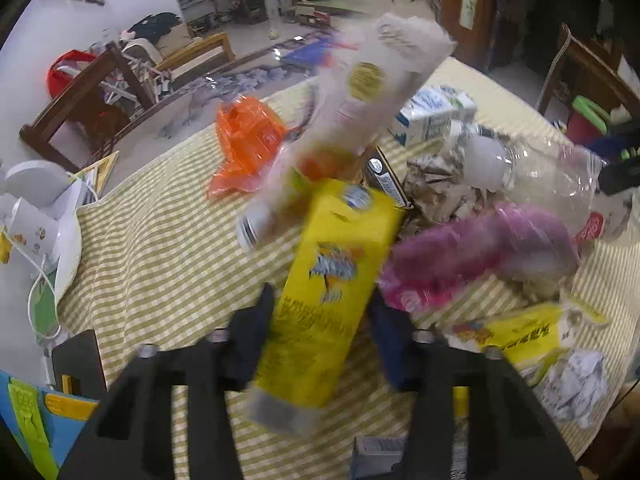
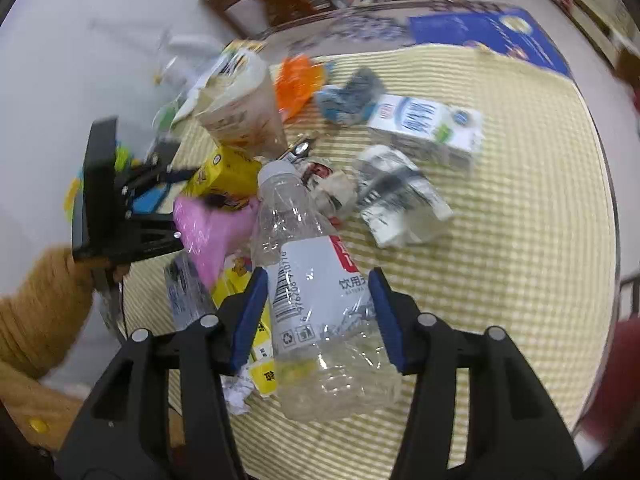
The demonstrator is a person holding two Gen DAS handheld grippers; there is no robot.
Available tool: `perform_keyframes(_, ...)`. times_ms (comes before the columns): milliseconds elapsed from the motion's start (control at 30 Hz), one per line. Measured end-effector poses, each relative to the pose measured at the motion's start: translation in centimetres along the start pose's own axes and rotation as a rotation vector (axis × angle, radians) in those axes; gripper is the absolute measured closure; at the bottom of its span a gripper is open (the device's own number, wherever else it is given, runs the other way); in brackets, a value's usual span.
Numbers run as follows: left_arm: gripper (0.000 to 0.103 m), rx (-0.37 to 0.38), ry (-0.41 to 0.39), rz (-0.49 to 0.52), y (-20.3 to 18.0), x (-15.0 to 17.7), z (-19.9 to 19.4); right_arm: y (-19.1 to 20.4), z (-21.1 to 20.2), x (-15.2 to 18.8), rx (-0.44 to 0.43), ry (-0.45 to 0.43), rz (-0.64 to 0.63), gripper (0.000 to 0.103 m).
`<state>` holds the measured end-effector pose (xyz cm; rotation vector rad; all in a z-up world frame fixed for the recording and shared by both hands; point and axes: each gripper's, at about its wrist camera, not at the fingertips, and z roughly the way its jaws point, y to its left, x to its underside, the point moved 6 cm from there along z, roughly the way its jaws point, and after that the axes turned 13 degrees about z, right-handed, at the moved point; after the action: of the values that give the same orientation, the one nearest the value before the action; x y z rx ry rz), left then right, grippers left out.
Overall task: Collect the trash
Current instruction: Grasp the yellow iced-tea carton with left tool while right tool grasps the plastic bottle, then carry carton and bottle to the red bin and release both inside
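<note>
In the left wrist view my left gripper (image 1: 324, 314) is shut on a yellow drink carton (image 1: 332, 264), one pad on each long side. The right wrist view shows that same gripper (image 2: 192, 178) at the left, with the yellow carton (image 2: 228, 172) at its tips. My right gripper (image 2: 318, 292) is shut on a crushed clear plastic bottle (image 2: 316, 280) with a white label, its blue pads against both sides and its cap pointing away. The bottle (image 1: 540, 176) also shows at the right of the left wrist view. Both views are motion-blurred.
On the striped tablecloth (image 2: 500, 240) lie a pink bag (image 2: 208, 228), an orange bag (image 2: 298, 80), a white milk carton (image 2: 428, 120), a crumpled wrapper (image 2: 400, 200), a paper cup (image 2: 240, 108) and a flattened yellow carton (image 1: 524, 332). A mustard sleeve (image 2: 40, 300) is at the left. Wooden chairs (image 1: 80, 100) stand beyond.
</note>
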<state>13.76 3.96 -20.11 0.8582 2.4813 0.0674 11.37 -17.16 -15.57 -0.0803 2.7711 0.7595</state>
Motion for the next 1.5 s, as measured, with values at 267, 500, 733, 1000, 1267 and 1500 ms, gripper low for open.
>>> perform_keyframes(267,0.069,-0.003,-0.149,-0.219,1.0,-0.8,-5.5,-1.3,-4.4,0.6,0.007,-0.196,0.095,0.053)
perform_keyframes(500,0.069,0.072,-0.248,-0.318,-3.6,-5.0,-8.8,-3.0,-8.6,2.1,0.029,-0.329,0.121,0.053)
perform_keyframes(733,0.069,0.089,-0.239,-0.342,-10.5,-9.3,-9.1,-6.6,-13.5,3.0,-0.004,-0.406,0.143,0.053)
perform_keyframes(1000,0.069,0.086,-0.254,-0.310,-19.6,-15.7,-9.2,-15.0,-19.0,3.9,-0.022,-0.449,0.228,0.053)
perform_keyframes(1267,0.068,0.171,-0.248,-0.259,-27.5,-20.5,-8.2,-24.4,-25.0,5.4,0.044,-0.530,0.336,0.053)
perform_keyframes(1500,0.068,0.278,-0.267,-0.120,-35.2,-26.0,-7.3,-33.1,-29.1,7.2,0.155,-0.613,0.481,0.053)
